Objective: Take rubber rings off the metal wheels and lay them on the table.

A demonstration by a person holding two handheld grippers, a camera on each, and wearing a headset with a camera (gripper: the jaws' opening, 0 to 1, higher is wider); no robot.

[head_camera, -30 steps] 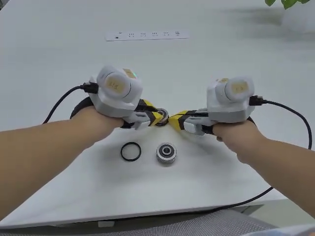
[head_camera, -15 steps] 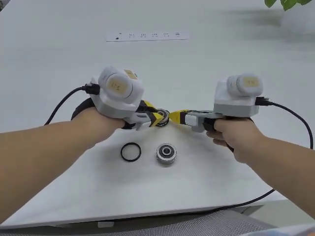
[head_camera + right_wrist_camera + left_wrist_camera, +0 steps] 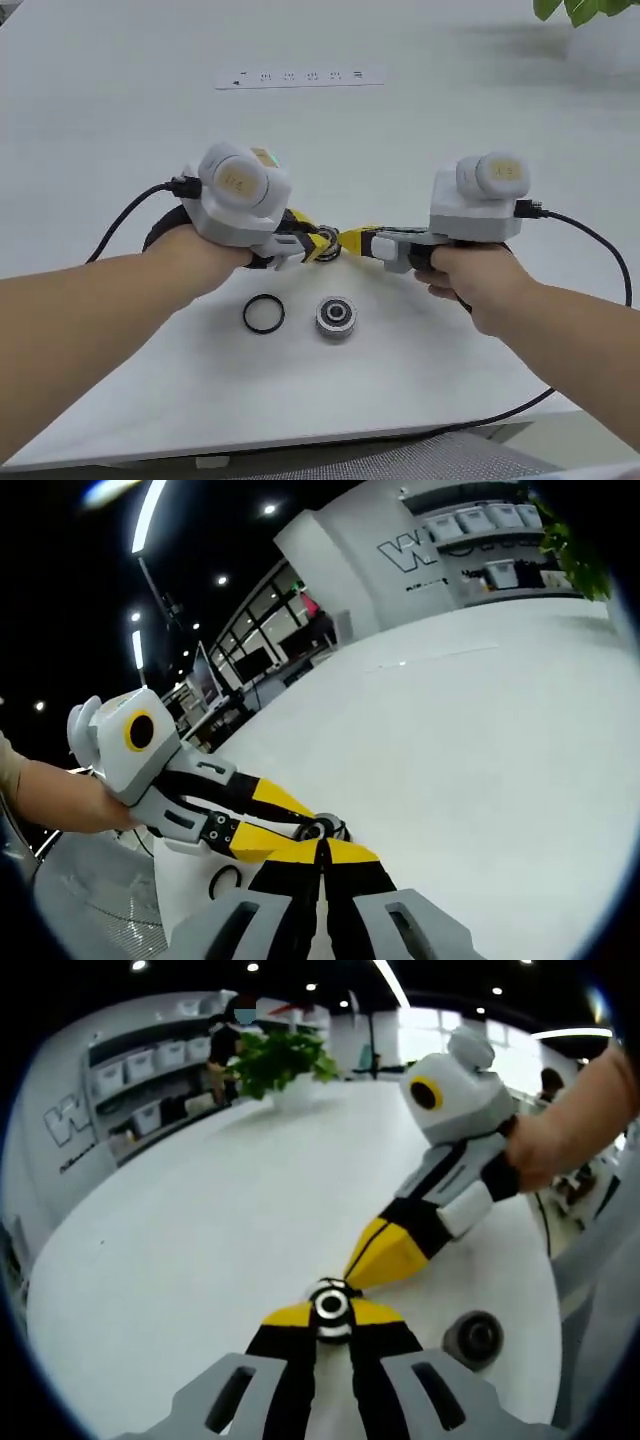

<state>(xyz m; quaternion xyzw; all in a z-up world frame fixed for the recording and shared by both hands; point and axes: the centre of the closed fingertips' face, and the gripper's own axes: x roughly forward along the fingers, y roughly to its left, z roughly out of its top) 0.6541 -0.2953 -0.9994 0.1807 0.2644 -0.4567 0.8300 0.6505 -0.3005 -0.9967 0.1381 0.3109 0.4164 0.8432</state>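
Left tool [image 3: 316, 244] clamps one wheel [image 3: 328, 240]; right tool [image 3: 349, 240], jaws together, meets it from 3 o'clock. On the worktop [image 3: 450, 120]: second wheel [image 3: 336, 315] at 6 o'clock, one ring [image 3: 263, 314] at 7, one power strip [image 3: 300, 77] at 12; shelves [image 3: 150, 1070] line the room.

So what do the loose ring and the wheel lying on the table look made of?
Loose ring: thin, matte black, no glint, so likely rubber. Wheel on the table: silvery centre with some shine, likely steel. Its dark outer band looks like a rubber ring not yet removed, though it is too small to be sure.
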